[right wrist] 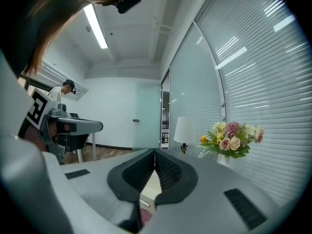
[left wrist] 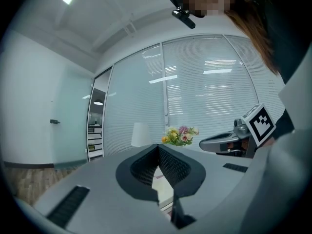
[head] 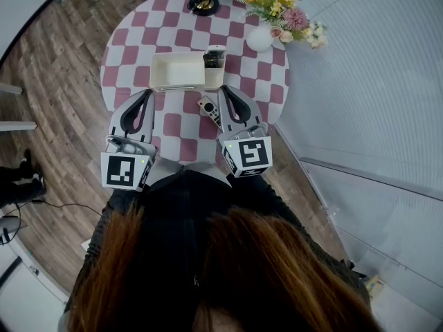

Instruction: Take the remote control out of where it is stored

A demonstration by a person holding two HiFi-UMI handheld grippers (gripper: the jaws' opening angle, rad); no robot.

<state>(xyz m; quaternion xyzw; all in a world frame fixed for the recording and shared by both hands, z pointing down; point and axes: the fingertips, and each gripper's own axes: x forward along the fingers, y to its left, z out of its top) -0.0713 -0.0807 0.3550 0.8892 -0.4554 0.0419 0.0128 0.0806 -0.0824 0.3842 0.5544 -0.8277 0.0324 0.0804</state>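
The remote control (head: 210,111) lies flat on the checkered tablecloth (head: 173,126), outside the white storage box (head: 178,71) and just beside the right gripper (head: 227,95). Both that gripper and the left gripper (head: 145,97) have their jaws pressed together on nothing. With the remote so close to the right gripper, a careless sideways swing could probably knock it toward the table's near edge.

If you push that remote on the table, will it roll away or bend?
Probably neither. The remote lies flat on the checkered tablecloth, so it should slide, not roll. It looks like a slim hard bar, likely stiff and light. The cloth might drag on it a little.
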